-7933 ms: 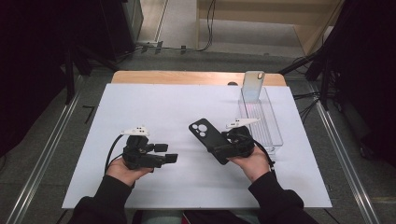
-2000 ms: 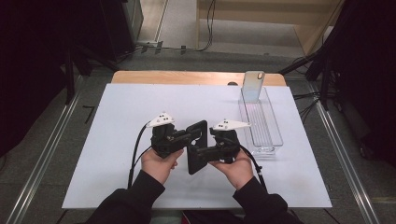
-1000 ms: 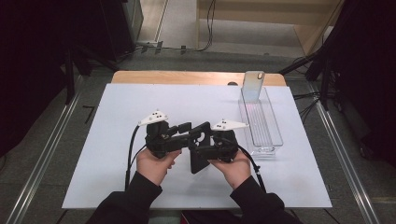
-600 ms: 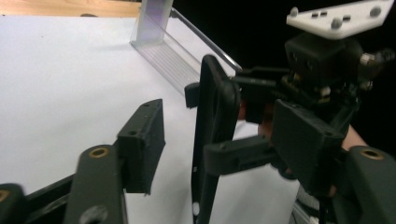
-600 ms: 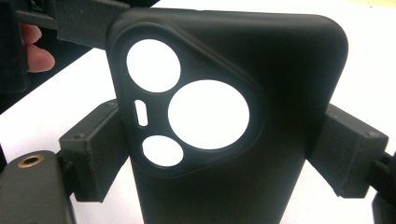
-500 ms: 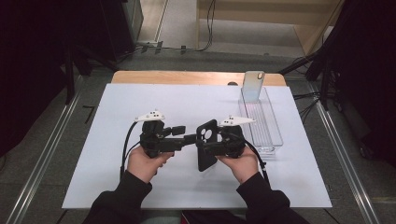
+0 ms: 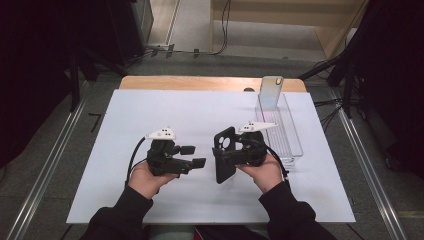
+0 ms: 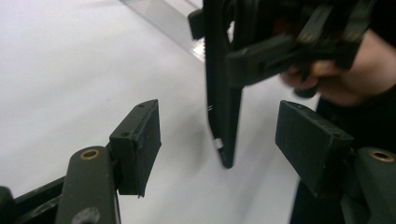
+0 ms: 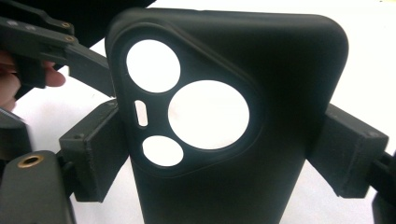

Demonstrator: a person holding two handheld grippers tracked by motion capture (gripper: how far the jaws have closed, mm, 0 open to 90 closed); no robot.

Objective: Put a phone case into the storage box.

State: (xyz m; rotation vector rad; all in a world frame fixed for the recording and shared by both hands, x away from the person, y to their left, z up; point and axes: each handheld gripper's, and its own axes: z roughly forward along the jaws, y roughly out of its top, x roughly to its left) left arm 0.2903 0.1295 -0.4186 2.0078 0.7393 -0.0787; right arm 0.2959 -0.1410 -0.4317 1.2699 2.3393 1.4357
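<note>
The left hand-held gripper (image 7: 196,156) has drawn back, jaws just opening, while the right hand-held gripper (image 7: 226,155) pinches the phone case (image 7: 224,155).

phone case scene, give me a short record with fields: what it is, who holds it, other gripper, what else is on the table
item: black soft phone case with round camera cut-outs, empty
held by: right gripper, jaws clamped on its two long edges
left gripper: jaws have just been opening, apart from the case, nothing between the pads
tray: clear plastic tray right of the case
phone: upright at the tray's far end
surface: white sheet
</note>
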